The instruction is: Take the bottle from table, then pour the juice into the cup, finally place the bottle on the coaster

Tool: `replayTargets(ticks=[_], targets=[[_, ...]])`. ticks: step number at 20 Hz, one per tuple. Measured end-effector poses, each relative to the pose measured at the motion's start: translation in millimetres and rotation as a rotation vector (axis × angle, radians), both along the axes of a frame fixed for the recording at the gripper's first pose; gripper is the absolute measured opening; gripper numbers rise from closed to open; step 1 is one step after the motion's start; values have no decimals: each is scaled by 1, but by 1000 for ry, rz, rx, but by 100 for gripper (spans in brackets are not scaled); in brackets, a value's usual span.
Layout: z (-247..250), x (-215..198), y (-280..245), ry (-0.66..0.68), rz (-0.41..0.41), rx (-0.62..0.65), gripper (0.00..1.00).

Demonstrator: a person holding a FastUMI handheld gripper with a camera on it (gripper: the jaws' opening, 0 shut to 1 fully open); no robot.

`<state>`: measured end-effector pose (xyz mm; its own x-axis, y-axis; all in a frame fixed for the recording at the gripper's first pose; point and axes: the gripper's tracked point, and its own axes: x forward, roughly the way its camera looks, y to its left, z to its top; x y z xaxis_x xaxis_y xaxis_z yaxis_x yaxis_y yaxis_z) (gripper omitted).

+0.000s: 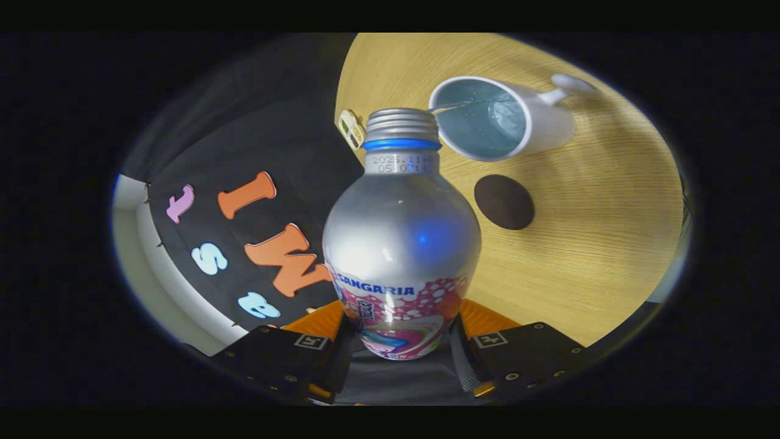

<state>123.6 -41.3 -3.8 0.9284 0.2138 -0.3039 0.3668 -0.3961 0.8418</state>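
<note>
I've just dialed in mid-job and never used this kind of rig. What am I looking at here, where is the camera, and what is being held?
There is no robot arm: a person carries a hand-held gripper with two fingers, and the camera rides on it, looking forward along those fingers, so the picture tilts with it. Both fingers press on the lower sides of a silver bottle, which is open at the top and tipped toward a white cup. A thin stream runs from the bottle's mouth into the cup, which already holds some liquid. The cup stands on a wooden table. Beside it lies a dark round coaster, with nothing on it yet.
</note>
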Motion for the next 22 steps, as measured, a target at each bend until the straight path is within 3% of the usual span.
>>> replayTargets(ticks=[22], targets=[[6,3,-4,48,6,92,72]])
